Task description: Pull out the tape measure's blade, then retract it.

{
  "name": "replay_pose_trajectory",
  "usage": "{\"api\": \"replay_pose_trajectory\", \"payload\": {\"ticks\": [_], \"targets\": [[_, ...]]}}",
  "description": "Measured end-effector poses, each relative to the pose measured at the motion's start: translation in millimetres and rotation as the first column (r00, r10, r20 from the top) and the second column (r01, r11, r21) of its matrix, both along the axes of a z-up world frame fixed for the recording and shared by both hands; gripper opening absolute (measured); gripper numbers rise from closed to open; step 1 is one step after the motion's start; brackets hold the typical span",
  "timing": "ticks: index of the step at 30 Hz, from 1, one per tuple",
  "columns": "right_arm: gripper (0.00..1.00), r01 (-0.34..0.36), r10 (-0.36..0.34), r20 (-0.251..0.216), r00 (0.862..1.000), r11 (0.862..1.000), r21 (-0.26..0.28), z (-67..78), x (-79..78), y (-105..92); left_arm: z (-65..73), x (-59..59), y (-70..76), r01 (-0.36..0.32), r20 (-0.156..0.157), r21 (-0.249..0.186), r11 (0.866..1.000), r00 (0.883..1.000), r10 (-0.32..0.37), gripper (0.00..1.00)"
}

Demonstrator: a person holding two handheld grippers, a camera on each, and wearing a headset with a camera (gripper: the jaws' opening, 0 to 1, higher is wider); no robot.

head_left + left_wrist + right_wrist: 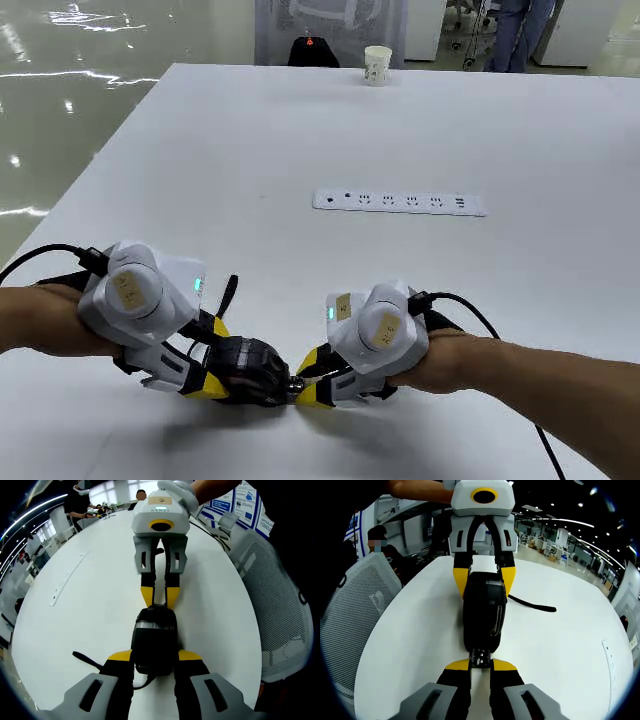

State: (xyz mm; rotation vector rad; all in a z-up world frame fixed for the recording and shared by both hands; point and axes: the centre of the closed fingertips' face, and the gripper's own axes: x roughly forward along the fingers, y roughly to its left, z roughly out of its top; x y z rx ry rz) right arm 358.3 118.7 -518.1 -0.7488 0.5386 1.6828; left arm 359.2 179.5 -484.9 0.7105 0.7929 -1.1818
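A: Fingers (120, 656) of the left gripper (155, 655)?
B: Clamped on the black tape measure (248, 368). The right gripper (480, 664) pinches its blade tip (480, 656), near the table's (300, 140) front edge.
A: Obstacles?
B: Power strip (398, 202) at one o'clock, paper cup (377, 65) beyond; bare table between.

A wide white tabletop (250, 150) runs from the near edge to a far edge backed by a mesh chair. A white power strip (398, 202) lies flat near the middle, sockets up, its length parallel to the far edge. A paper cup (377, 65) stands upright just inside the far edge, well apart from the strip. Close to the near edge sits a black tape measure (250, 370), its black strap (532, 603) trailing across the tabletop beside it.
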Motion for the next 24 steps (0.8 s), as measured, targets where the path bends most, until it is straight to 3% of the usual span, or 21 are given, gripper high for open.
{"api": "replay_pose_trajectory", "payload": {"ticks": [24], "targets": [[0.1, 0.011, -0.011, -0.001, 1.0, 1.0, -0.011, -0.9, 3.4, -14.6, -0.7, 1.2, -0.5, 0.0, -0.014, 0.016, 1.0, 1.0, 0.001, 0.25]]}}
